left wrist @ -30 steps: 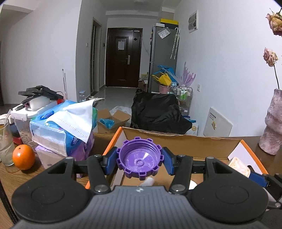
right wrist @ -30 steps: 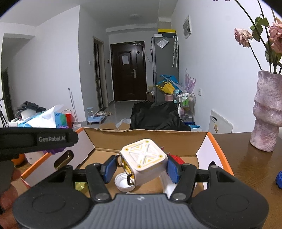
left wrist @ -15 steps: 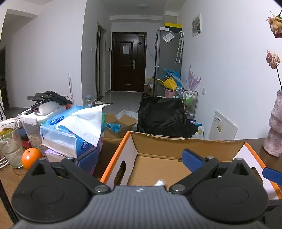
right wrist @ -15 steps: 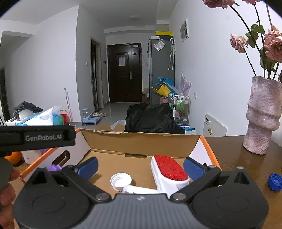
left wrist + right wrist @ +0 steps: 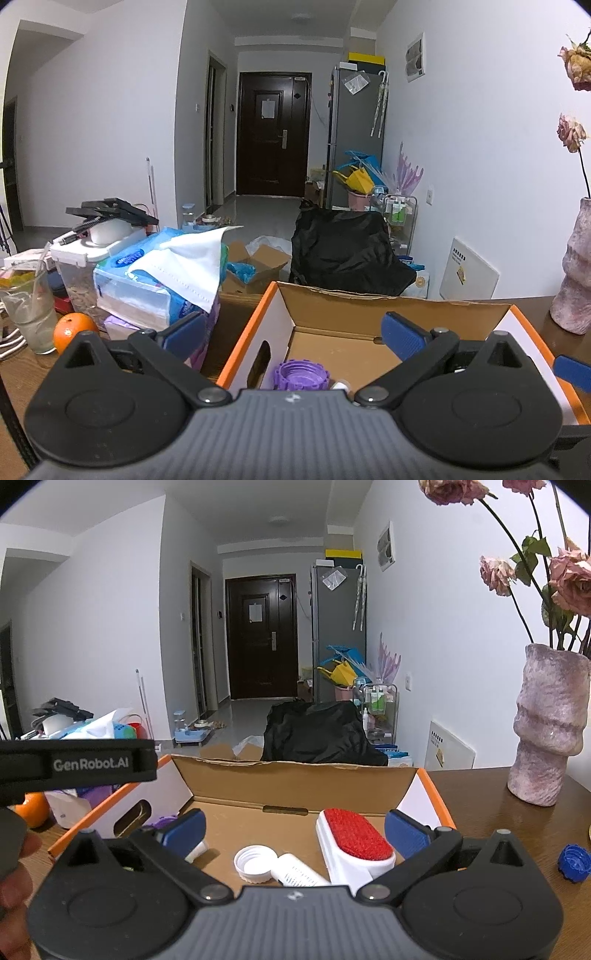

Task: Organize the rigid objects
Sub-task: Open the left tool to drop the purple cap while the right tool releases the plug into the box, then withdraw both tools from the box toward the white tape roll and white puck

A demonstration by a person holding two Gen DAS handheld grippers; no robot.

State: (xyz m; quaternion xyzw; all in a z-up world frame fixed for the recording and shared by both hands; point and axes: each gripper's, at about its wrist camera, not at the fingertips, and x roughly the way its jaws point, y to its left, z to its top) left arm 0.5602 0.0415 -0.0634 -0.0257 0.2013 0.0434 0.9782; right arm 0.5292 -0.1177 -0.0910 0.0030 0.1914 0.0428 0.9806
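Note:
An open cardboard box with orange edges (image 5: 369, 295) (image 5: 295, 771) stands on the wooden table. My left gripper (image 5: 291, 328) is open and empty above the box's left side. A purple toothed cap (image 5: 303, 374) lies in the box just below it. My right gripper (image 5: 293, 825) is open and empty over the box. Below it lie a white cap (image 5: 255, 862), a white and red brush (image 5: 352, 840) and a white tube (image 5: 299, 873). The purple cap (image 5: 164, 821) shows at the box's left. The white cube is hidden.
A blue cap (image 5: 574, 862) lies on the table to the right of the box. A pink vase with dried roses (image 5: 550, 723) stands at the back right. Tissue packs (image 5: 155, 277), an orange (image 5: 72, 330), a glass (image 5: 26, 310) and a storage tub (image 5: 92, 258) crowd the left.
Both grippers opened. The left let go of the purple cap and the right let go of the white cube; the cap now lies in the box. Both grippers pulled back and up a little.

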